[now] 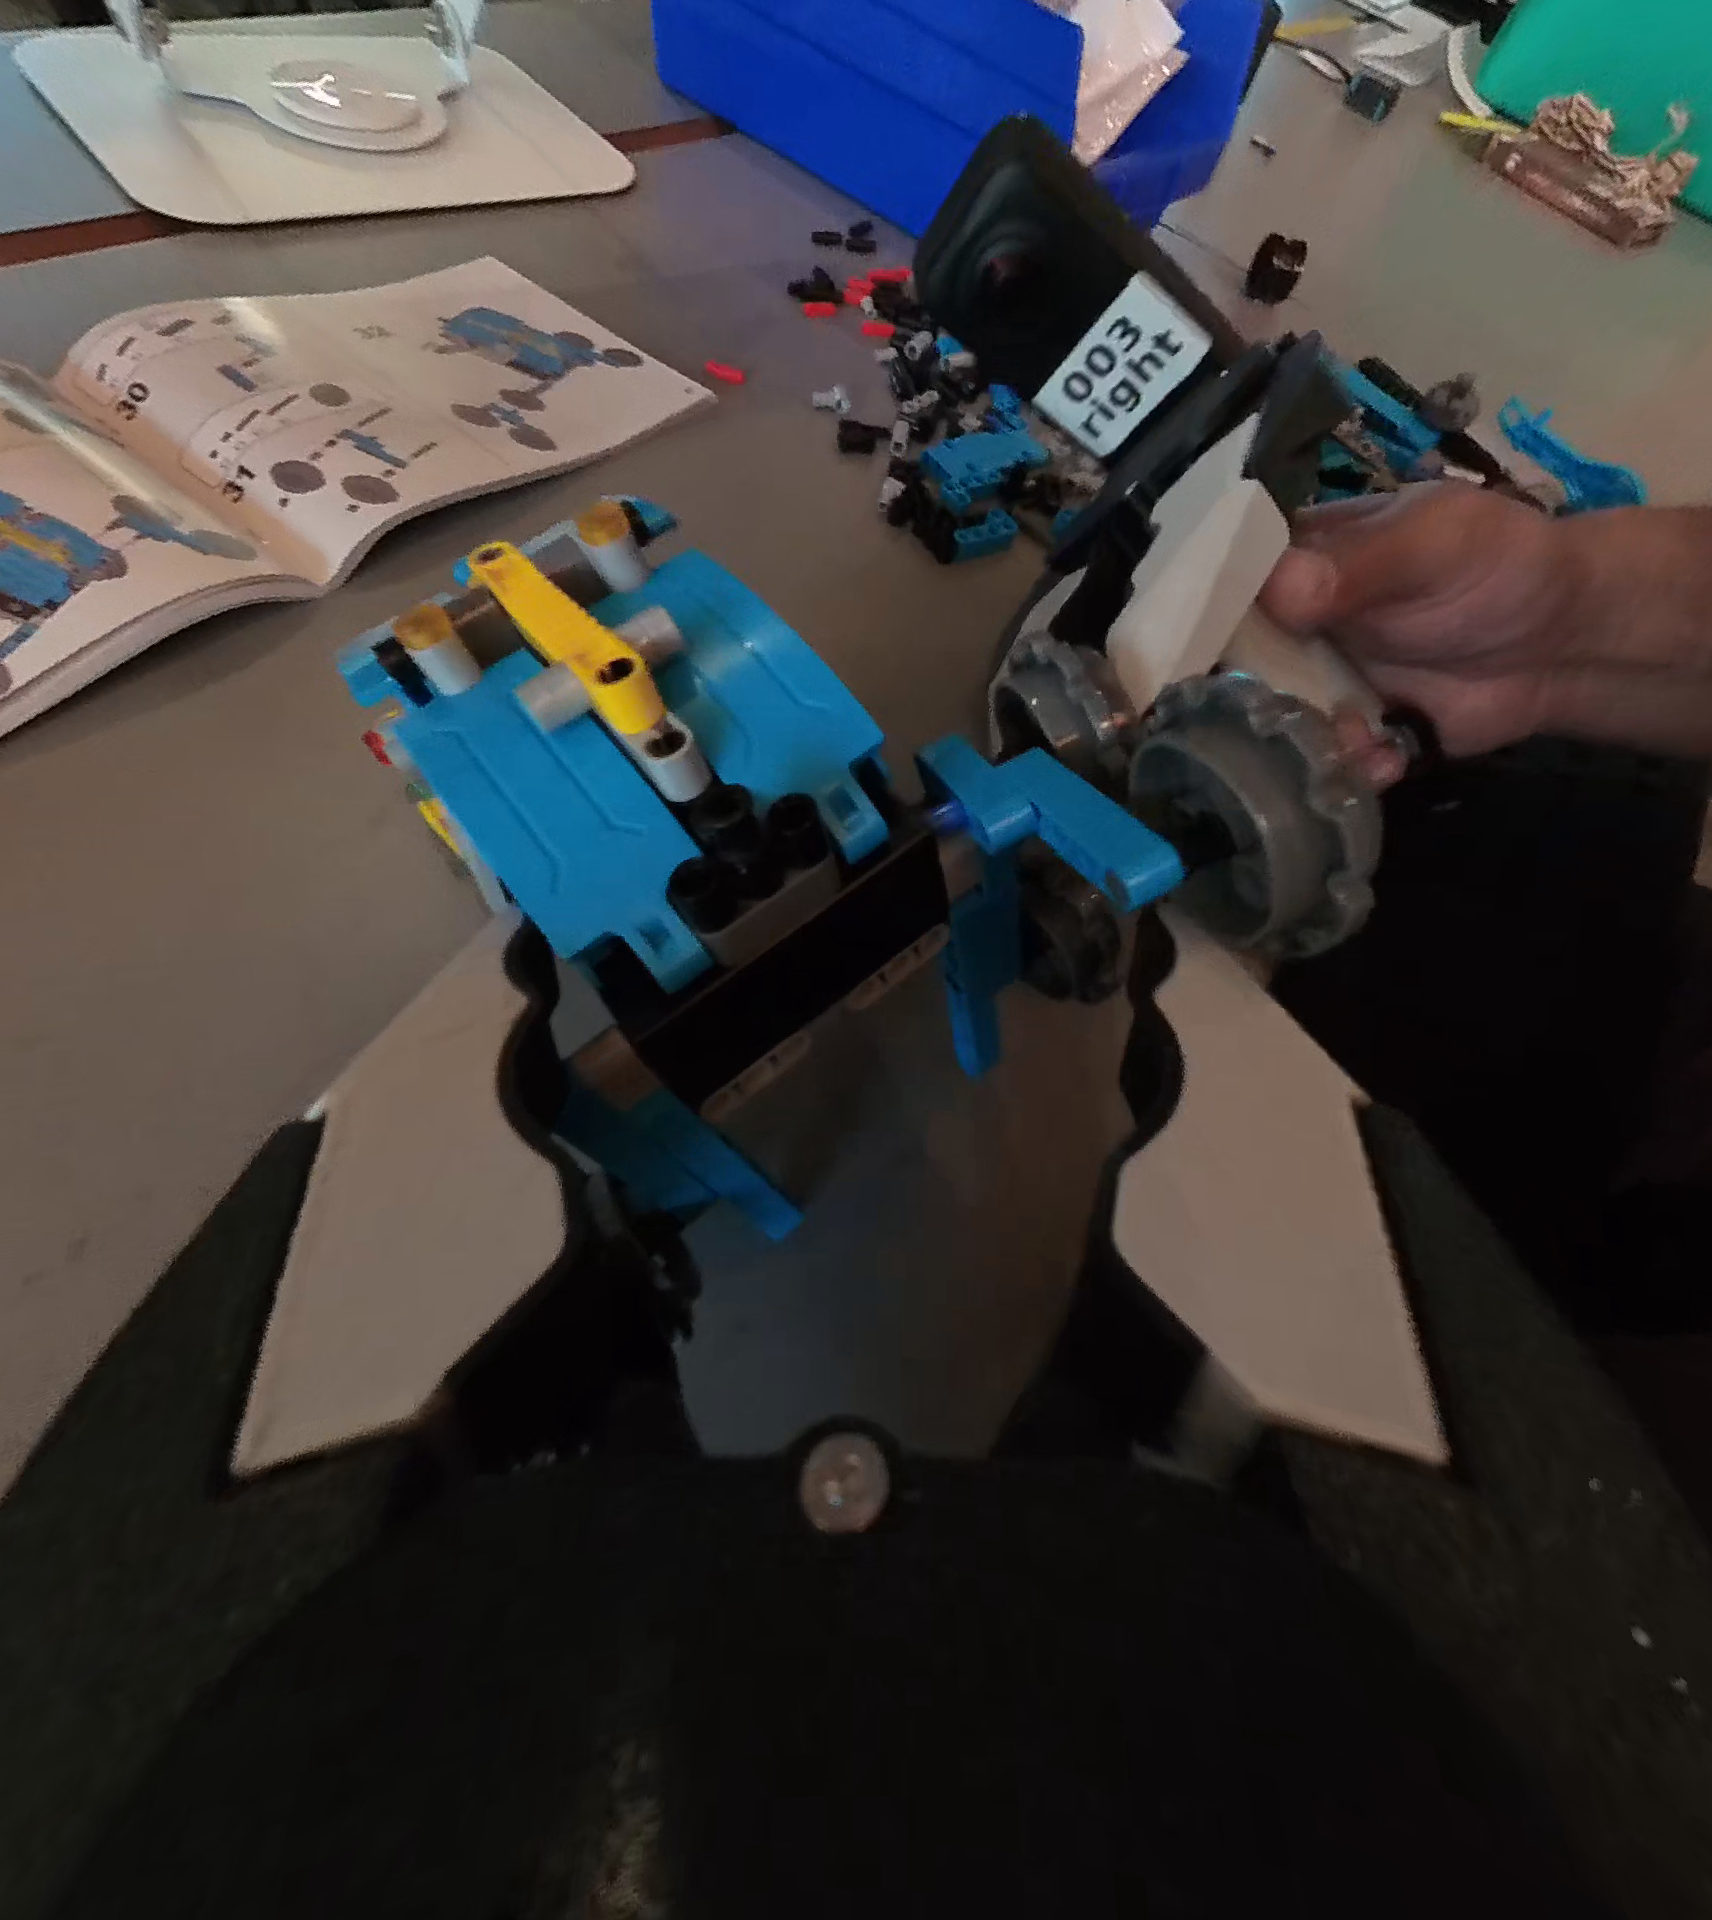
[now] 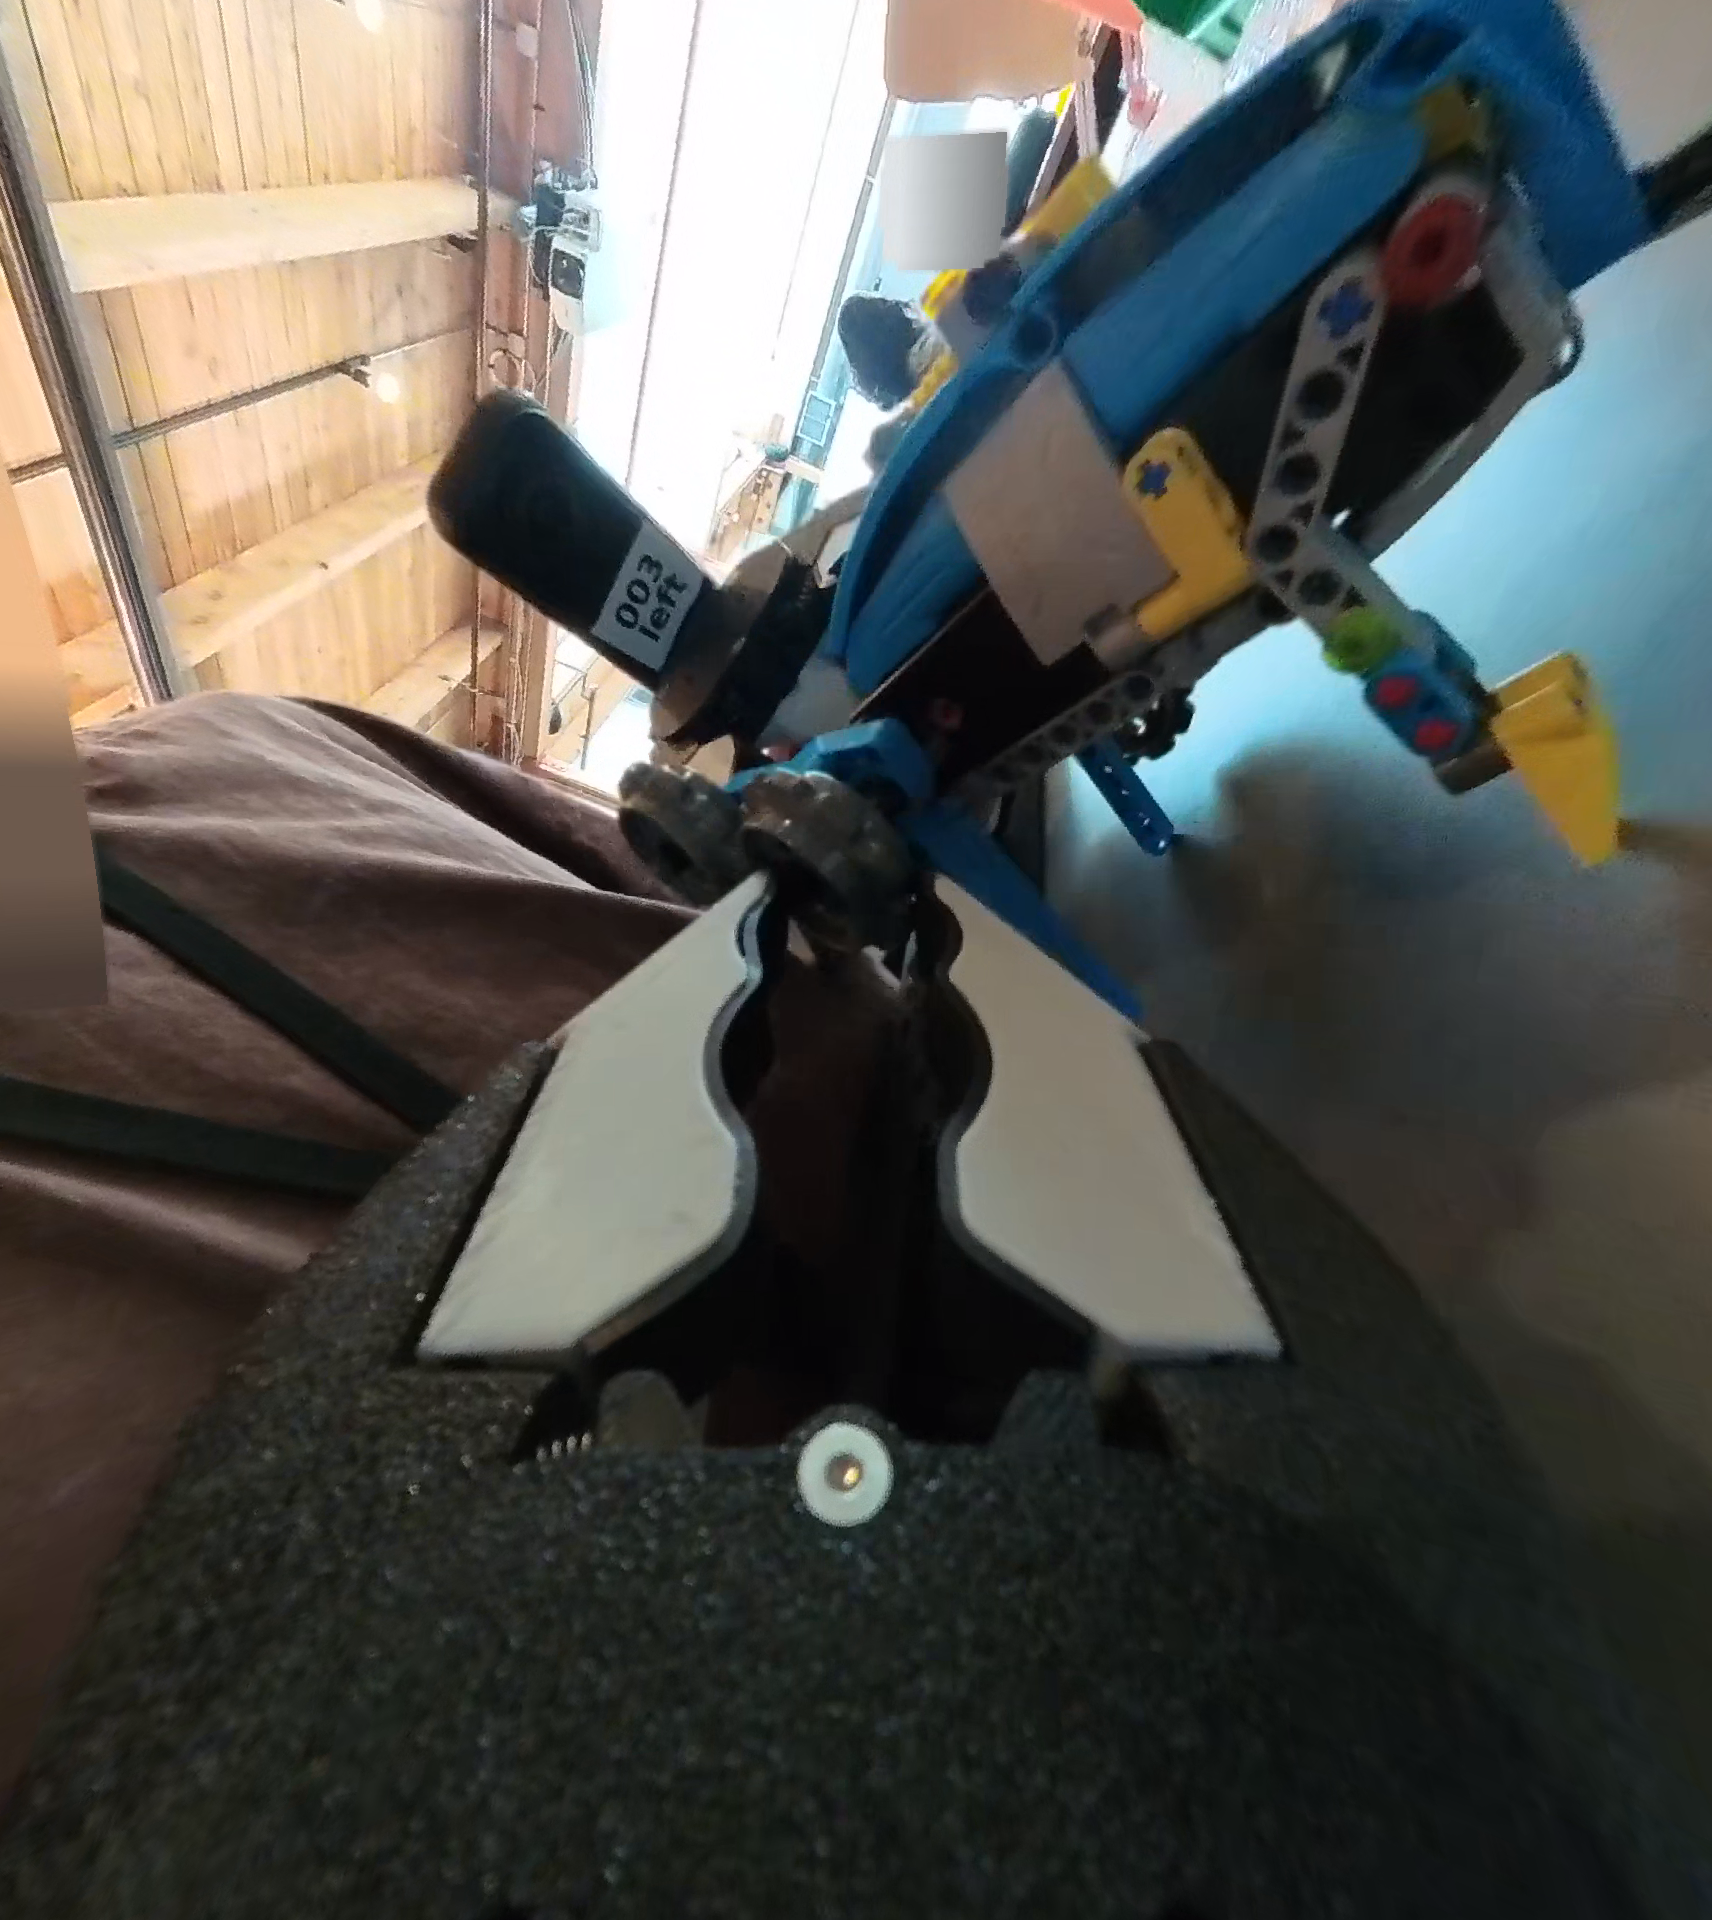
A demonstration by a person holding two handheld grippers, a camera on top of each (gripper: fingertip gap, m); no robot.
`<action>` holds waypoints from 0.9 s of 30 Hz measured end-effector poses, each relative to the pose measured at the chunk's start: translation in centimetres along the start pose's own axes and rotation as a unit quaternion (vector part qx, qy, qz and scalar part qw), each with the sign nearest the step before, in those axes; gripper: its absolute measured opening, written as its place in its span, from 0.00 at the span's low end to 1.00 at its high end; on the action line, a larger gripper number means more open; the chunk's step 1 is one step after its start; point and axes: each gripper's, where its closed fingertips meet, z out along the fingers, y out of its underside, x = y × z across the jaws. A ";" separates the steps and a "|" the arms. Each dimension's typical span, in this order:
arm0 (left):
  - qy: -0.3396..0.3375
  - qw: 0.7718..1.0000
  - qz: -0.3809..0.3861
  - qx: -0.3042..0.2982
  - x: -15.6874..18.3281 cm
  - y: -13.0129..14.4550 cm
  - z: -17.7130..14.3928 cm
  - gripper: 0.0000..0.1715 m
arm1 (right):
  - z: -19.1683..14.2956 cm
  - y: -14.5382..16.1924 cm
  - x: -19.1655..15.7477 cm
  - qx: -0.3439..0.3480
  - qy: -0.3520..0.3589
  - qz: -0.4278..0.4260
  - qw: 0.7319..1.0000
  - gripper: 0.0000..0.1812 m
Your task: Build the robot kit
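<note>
A blue toy-brick vehicle (image 1: 623,758) with yellow and grey beams sits tilted between my left gripper's (image 1: 841,997) fingers, which are shut on its black and grey body above the grey table (image 1: 156,935). Two grey wheels sit at its blue arm (image 1: 1039,800). My right gripper (image 2: 852,914) is closed around the nearer grey wheel (image 2: 821,842); in the left wrist view its white finger (image 1: 1195,582) lies against that wheel (image 1: 1257,810). The vehicle's underside (image 2: 1195,436) fills the upper right of the right wrist view, with the left gripper's black body (image 2: 551,530) behind it.
An open instruction booklet (image 1: 260,436) lies at the left. A pile of small black, red and blue pieces (image 1: 935,436) lies behind the vehicle. A blue bin (image 1: 893,94) and a white stand base (image 1: 332,135) stand at the back. A hand (image 1: 1454,634) holds the right gripper.
</note>
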 end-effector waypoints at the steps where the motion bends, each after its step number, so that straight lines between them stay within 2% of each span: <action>1: -0.009 1.000 -0.001 0.001 -0.2 0.0 0.0 0.60 | -0.1 -0.2 0.0 0.002 0.004 -0.007 1.000 0.13; 3: -0.020 1.000 -0.002 0.005 -0.7 0.0 -0.1 0.55 | -0.2 -0.3 0.0 -0.004 0.009 -0.024 1.000 0.14; 9: -0.009 1.000 -0.015 0.006 -0.9 -0.2 -0.1 0.53 | -0.8 -0.6 1.5 -0.027 0.087 -0.068 0.994 0.20; 14: -0.012 1.000 -0.014 0.001 -1.1 -0.2 0.0 0.51 | -1.3 -1.3 1.7 -0.036 0.185 -0.163 0.968 0.23; 16: -0.012 1.000 -0.016 0.003 -1.2 -0.3 0.0 0.51 | -1.7 -1.8 1.9 -0.041 0.242 -0.236 0.940 0.27; 19: -0.014 1.000 -0.020 0.002 -1.4 -0.3 0.0 0.51 | -1.8 -2.5 1.3 -0.059 0.303 -0.347 0.886 0.26; 21: -0.012 1.000 -0.024 0.002 -1.5 -0.3 0.0 0.51 | -1.5 -2.7 0.7 -0.078 0.320 -0.418 0.847 0.23; 23: -0.011 1.000 -0.023 0.001 -1.5 -0.2 -0.1 0.51 | -1.2 -2.7 0.2 -0.095 0.336 -0.495 0.796 0.20; 27: -0.010 1.000 -0.026 -0.004 -1.6 -0.2 -0.1 0.51 | -0.6 -2.2 -0.3 -0.141 0.348 -0.581 0.722 0.18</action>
